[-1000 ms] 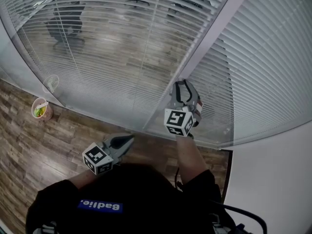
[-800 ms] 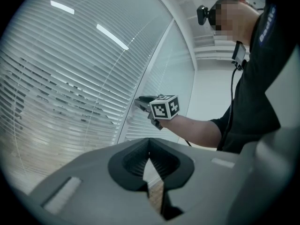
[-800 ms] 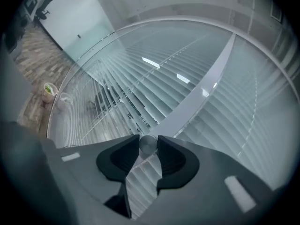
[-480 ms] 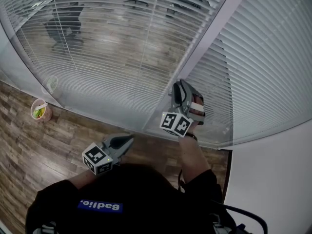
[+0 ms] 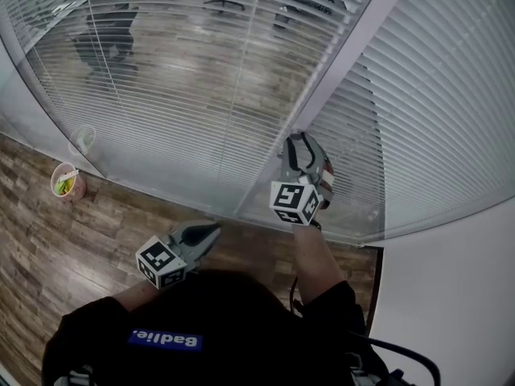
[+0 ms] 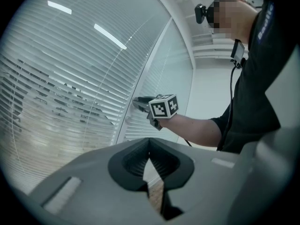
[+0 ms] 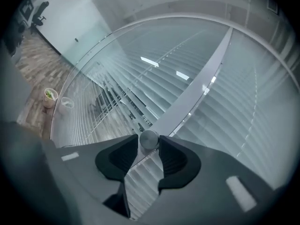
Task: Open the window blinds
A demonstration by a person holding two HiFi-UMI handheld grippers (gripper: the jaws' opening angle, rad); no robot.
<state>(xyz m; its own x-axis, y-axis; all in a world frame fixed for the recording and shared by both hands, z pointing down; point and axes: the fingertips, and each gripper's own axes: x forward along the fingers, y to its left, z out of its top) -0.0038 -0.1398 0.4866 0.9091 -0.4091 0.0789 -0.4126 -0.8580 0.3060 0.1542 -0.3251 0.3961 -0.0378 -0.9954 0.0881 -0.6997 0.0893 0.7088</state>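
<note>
Blinds (image 5: pixel 201 79) sit behind glass both sides of the mullion (image 5: pixel 354 47); on the mullion, right gripper (image 7: pixel 149 142) pinches the round metal knob (image 7: pixel 149 138), jaws easing apart; left gripper (image 6: pixel 150 156) pressed together, empty, low left of the mullion.

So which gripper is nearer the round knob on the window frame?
Right. The right gripper has the knob between its jaw tips, and the jaws are opening. The left gripper is held low and well back from it, shut and empty.

Small cup (image 5: pixel 67 180) on wooden floor (image 5: pixel 48 248)
</note>
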